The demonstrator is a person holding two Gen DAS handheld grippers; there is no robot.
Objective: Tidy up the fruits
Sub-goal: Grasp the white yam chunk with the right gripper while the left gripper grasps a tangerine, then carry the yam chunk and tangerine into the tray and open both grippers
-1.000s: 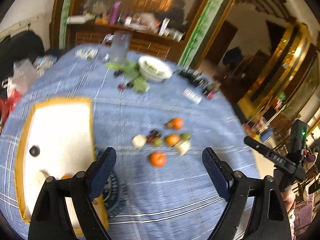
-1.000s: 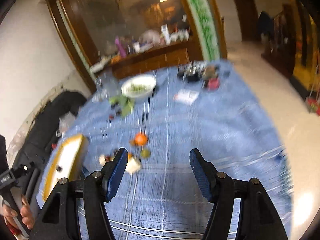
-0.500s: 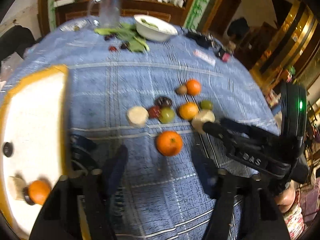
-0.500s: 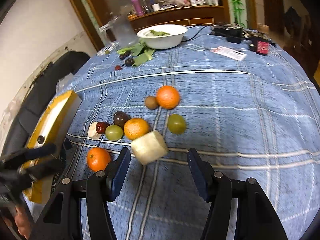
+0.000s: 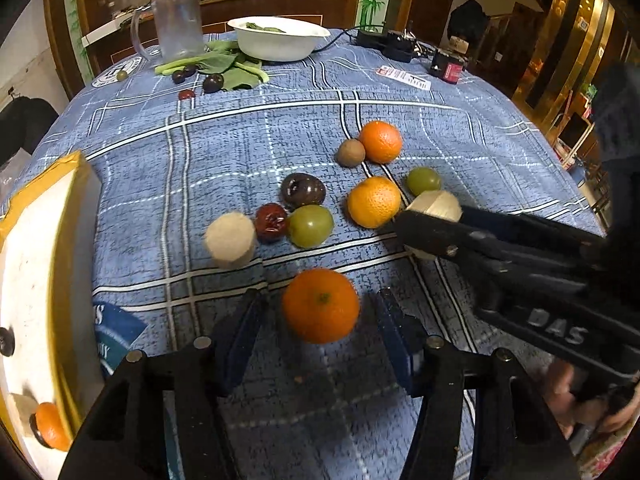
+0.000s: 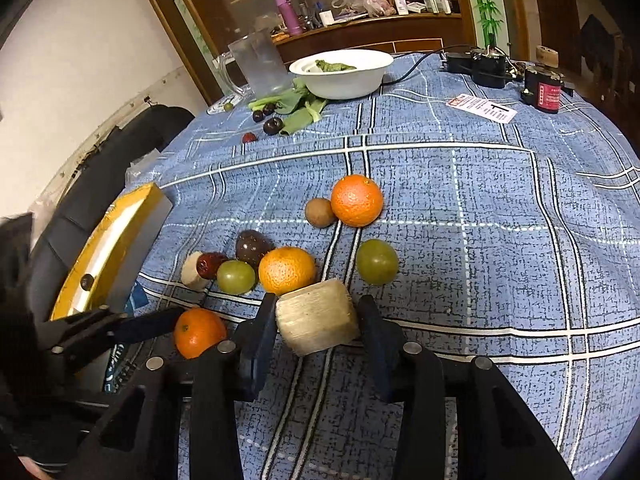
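Your left claw (image 5: pixel 320 320) straddled the near orange (image 5: pixel 321 305), pads not visibly touching; your right claw (image 6: pixel 318 326) was closing around the pale fruit chunk (image 6: pixel 316 317).

Hand-held gripper (image 6: pixel 318 326) closing around pale chunk (image 6: pixel 316 317).

1. The cloth (image 5: pixel 248 148) over the bench is mottled blue, crossed by white and dark plaid lines.
2. Three oranges are bright orange: one near (image 5: pixel 321 305), one mid-cluster (image 5: pixel 374 201), one farther back (image 5: pixel 381 141).
3. Two round fruits are pale green (image 5: pixel 311 225) (image 5: pixel 423 180).
4. A small fruit (image 5: pixel 271 222) is dark red; the plum (image 5: pixel 303 190) beside it is dark purple.
5. The kiwi (image 5: pixel 351 153) is dull brown.
6. Two cut pieces are cream-beige (image 5: pixel 230 239) (image 6: pixel 316 318).
7. The tray (image 5: pixel 28 280) is white with a yellow rim.
8. The bowl (image 5: pixel 280 38) is white; the leaves (image 5: pixel 224 65) beside it are green.
9. Both grippers' fingers (image 5: pixel 240 340) (image 6: pixel 260 344) are dark blue on black frames.
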